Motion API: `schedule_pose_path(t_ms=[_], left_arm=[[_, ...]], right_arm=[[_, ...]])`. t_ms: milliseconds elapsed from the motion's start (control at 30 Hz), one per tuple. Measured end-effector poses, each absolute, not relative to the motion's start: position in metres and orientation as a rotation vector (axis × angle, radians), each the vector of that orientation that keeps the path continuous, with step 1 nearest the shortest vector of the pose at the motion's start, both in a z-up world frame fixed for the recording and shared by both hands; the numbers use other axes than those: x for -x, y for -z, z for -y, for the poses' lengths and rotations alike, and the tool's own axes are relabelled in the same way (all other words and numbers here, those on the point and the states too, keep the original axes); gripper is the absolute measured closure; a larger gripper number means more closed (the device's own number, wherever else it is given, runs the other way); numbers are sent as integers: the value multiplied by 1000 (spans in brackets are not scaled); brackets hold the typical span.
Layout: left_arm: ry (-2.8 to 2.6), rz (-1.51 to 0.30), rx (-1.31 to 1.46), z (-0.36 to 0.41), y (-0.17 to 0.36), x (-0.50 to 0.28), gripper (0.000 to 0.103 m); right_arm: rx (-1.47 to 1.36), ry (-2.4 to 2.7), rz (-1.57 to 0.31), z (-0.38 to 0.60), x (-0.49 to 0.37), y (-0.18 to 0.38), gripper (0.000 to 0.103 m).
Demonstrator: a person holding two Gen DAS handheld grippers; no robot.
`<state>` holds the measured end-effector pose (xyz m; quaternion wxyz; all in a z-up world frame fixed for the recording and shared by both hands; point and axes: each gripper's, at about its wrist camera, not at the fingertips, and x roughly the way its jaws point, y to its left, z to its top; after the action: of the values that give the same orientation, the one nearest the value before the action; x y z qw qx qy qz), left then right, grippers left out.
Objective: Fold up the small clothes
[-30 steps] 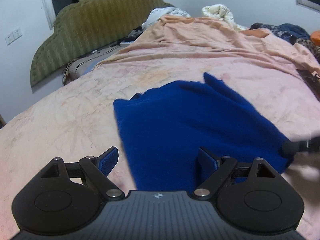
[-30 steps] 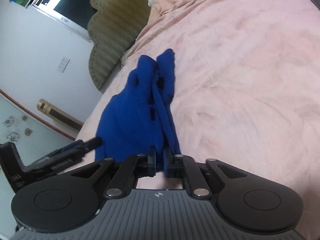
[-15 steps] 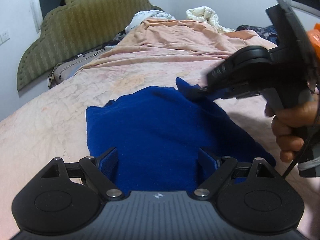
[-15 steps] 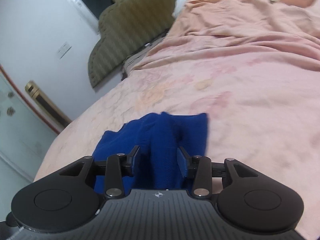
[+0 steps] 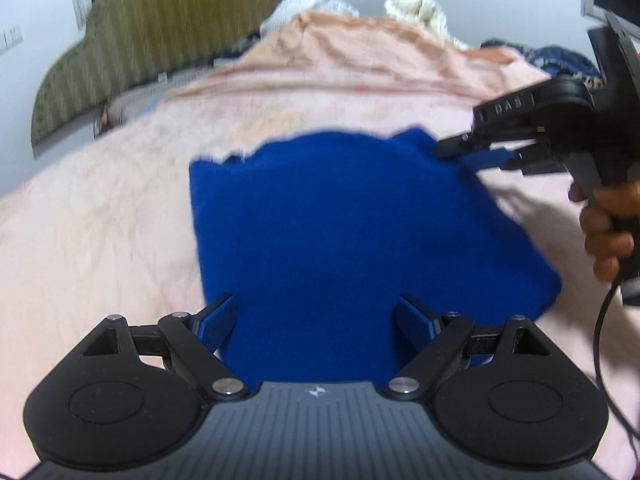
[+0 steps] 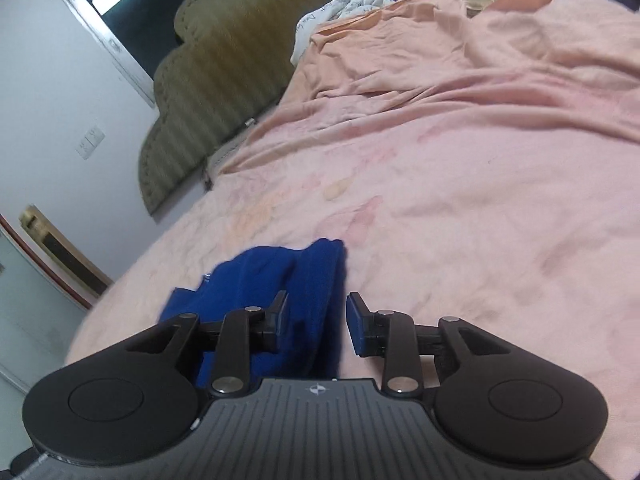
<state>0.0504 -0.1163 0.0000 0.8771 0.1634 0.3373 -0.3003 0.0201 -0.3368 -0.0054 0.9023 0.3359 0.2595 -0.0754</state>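
Note:
A blue knitted garment [image 5: 340, 220] lies folded flat on the pink bed sheet [image 5: 100, 240]. My left gripper [image 5: 316, 316] hovers wide open over its near edge, one finger on each side, with nothing pinched. In the left wrist view my right gripper [image 5: 460, 152], held by a hand [image 5: 608, 232], sits at the garment's far right corner. In the right wrist view a fold of the blue garment [image 6: 312, 280] lies between the jaws of my right gripper [image 6: 316, 312]. Those jaws are opening, and the right pad stands clear of the cloth.
An olive padded headboard [image 5: 160, 40] stands at the far left against the wall. A crumpled peach blanket [image 6: 440, 60] and white bedding [image 5: 416, 8] are heaped at the bed's far end, with dark patterned clothes [image 5: 560, 56] at the right. A cable [image 5: 604, 340] hangs from the right hand.
My right gripper carried the garment's edge from the near right up and over to the far right corner, and its jaws have spread apart. The left gripper has dipped slightly.

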Motion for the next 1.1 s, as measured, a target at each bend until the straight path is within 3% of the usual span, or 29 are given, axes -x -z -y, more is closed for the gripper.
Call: schedule_pose_path(t_ms=[233,267,300,500,633,733,800,833,967,1100], left_arm=[[612,-704,-301,104,-8,-45,16],[607,-708,-304,104,-8,-46,15],[604,-714,-308,104,-7,-46,16],[596,-737,-273,100,-2,-46,16],[604,-736,-265,95,-1,-42,16],[608,-769,-234,85,4,-40,16],[604,-777,-196,77,3,-39,15],[592,-772,-177,73,2,-39,15],[536,-764,-120,52,-4,-43,15],[532,-815,-39,39,-6,-55,15]], right_arm=[[-772,113,-550,352,-50,17,69],[-775,109,-545,353,-55,17,73],[-771,124,-551,353,-58,18,95],[-819,217,-525,361,-48,29,96],[-814,216,-505,355,-27,19,66],[-724,184,-505,338,3,0,65],[-655,103,-555,320,17,-5,56],[-621,69,-592,310,22,-3,47],[-525,91,-679,287,38,16,49],[-578,94,-646,286,53,11,42]])
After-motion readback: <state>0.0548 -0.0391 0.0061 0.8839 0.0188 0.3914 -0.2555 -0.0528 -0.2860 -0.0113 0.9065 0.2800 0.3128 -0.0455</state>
